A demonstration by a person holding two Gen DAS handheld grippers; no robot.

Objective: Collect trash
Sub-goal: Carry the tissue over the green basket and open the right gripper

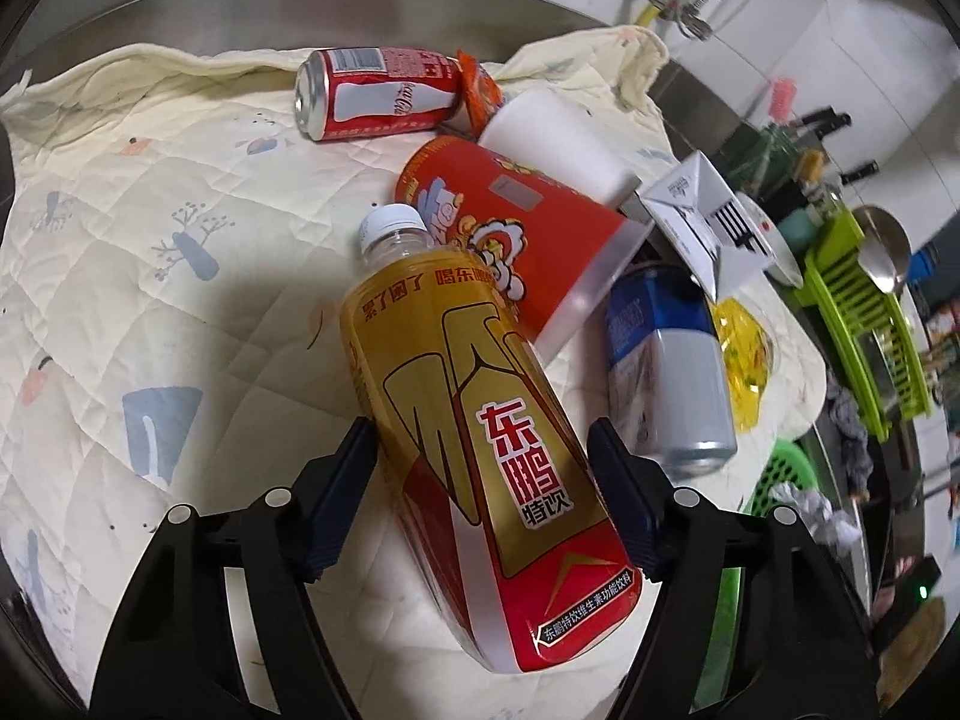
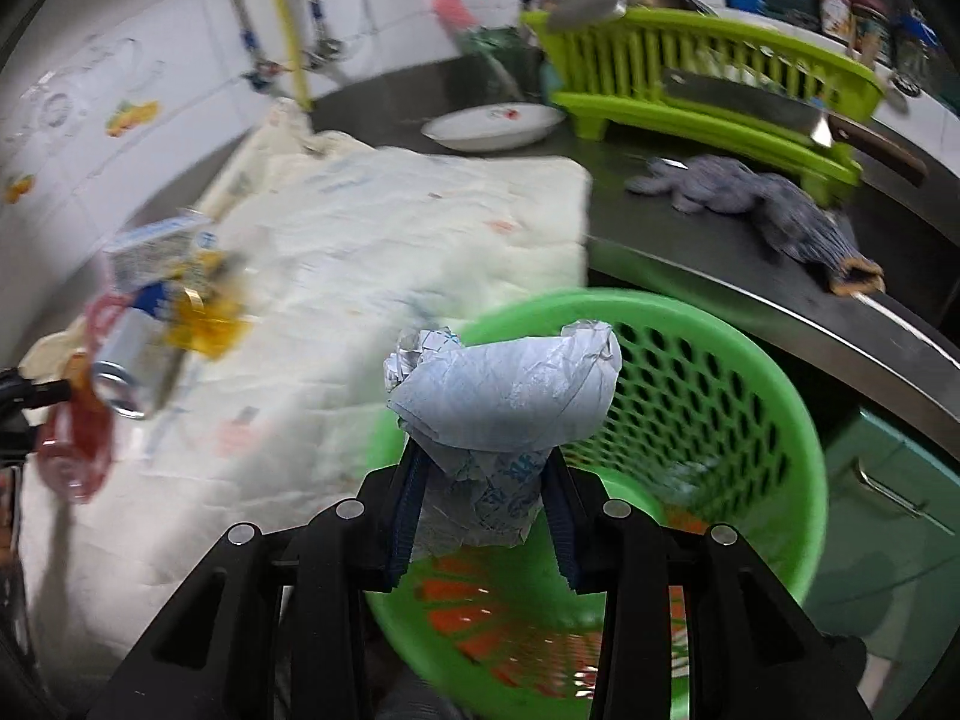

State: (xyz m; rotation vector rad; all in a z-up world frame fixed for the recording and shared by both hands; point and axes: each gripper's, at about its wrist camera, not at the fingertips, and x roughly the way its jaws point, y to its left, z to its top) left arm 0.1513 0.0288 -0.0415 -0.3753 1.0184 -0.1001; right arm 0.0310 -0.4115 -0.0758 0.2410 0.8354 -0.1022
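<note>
The left tongs (image 1: pixel 480 498) stand fairly wide, one finger on each side of a yellow drink bottle (image 1: pixel 474 438) that lies on its side on a cream quilted cloth (image 1: pixel 120 240); the left pad sits right at the bottle's side, the right pad shows a thin gap, so the bottle lies between the fingers without being clamped. The bottle's white cap points to the far side and its red-labelled base lies near, between the tongs' arms. Just beyond the cap lies a red paper cup (image 1: pixel 516 228) on its side, with a white roll-shaped thing (image 1: pixel 558 138) touching its far edge. Farther off, a red cola can (image 1: pixel 378 93) lies on its side with an orange wrapper (image 1: pixel 480 93) at its right end. To the right of the bottle lie a blue-and-white can (image 1: pixel 666 372), a yellow crinkled wrapper (image 1: pixel 744 354) and a flattened white carton (image 1: pixel 702 222). The right tongs (image 2: pixel 483 516) are closed down narrow on a crumpled wad of white paper (image 2: pixel 504 396) with blue print, the wad bulging above the fingertips. It is held over the near rim of a green perforated basket (image 2: pixel 720 396) with something orange in its bottom. The basket stands just beside the near right corner of the cloth, against the steel tabletop (image 2: pixel 720 294). On the tabletop farther right lie a grey knitted glove (image 2: pixel 768 204), a green dish rack (image 2: pixel 708 90) and a white plate (image 2: pixel 492 126).
</note>
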